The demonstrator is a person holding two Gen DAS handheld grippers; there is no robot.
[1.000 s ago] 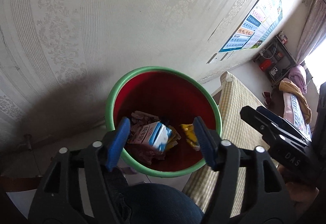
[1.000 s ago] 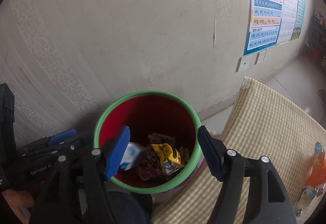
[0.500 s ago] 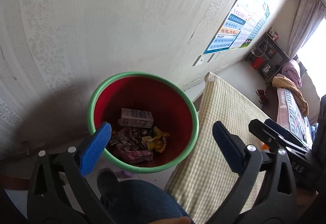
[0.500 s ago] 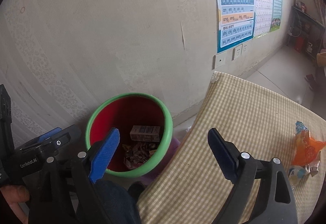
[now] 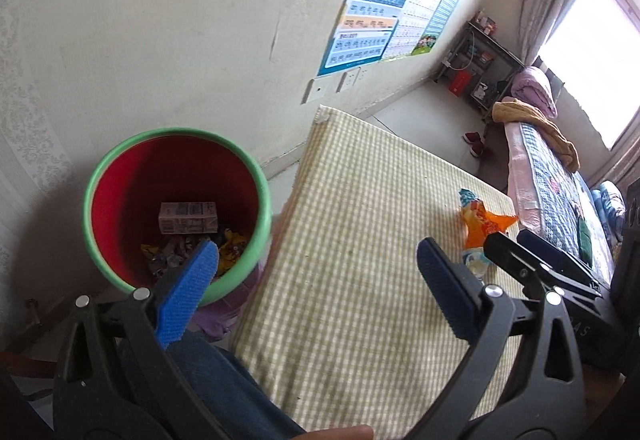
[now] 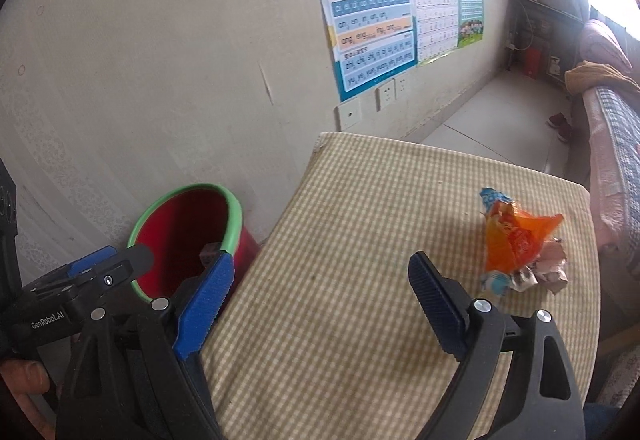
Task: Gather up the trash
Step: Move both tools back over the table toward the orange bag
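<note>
Both grippers, left (image 5: 316,294) and right (image 6: 320,298), wide, empty. Orange wrapper (image 6: 516,240) and crumpled paper (image 6: 540,272) right of frame on table (image 6: 340,320). Bin (image 6: 236,216) lower left. Next: reach, pinch wrapper.

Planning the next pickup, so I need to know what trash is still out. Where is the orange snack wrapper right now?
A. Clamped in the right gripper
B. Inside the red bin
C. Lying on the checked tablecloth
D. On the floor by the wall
C: the orange snack wrapper lies on the checked tablecloth beside a crumpled paper, ahead of the open, empty right gripper, outside the red bin.
</note>
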